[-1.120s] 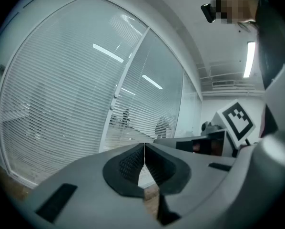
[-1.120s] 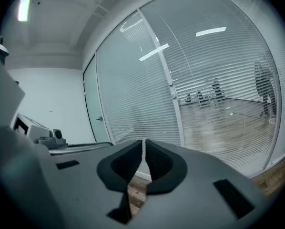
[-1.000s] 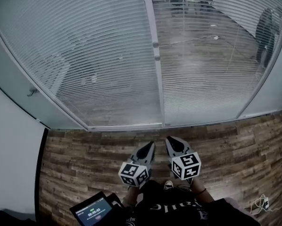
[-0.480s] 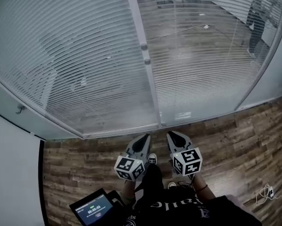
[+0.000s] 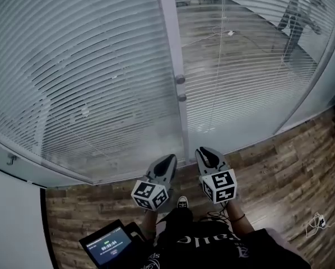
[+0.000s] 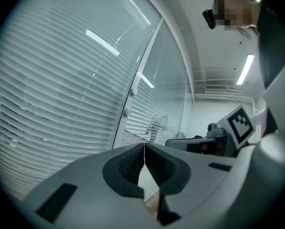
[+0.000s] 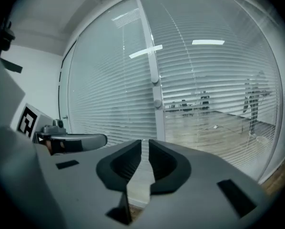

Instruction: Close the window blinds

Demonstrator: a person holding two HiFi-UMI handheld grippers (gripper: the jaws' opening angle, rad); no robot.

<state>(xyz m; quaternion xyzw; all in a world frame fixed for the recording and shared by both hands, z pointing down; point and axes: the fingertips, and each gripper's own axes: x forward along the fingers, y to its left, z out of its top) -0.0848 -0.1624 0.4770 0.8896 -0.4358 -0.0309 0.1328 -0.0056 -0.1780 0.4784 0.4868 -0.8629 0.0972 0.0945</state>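
You held both claws side by side in front of you, above the wood-plank floor point(image 5: 285, 167), pointing toward the foot of the glazed wall. Your left gripper point(image 5: 168, 159) had its jaws pressed together, the tips meeting with nothing between them. Your right gripper point(image 5: 204, 152) was closed down to a hairline slit, also empty. Neither touched the window blinds point(image 5: 89, 77), which hung just ahead across two panes, with horizontal slats on either side of a pale upright post point(image 5: 168, 38) carrying two round knobs point(image 5: 180, 79). The right pane's slats stood open enough to show a room beyond with a person point(image 5: 293, 18) in it, and a thin cord point(image 5: 219, 66) hung down there. A lit tablet point(image 5: 107, 245) showed at lower left, near your legs.
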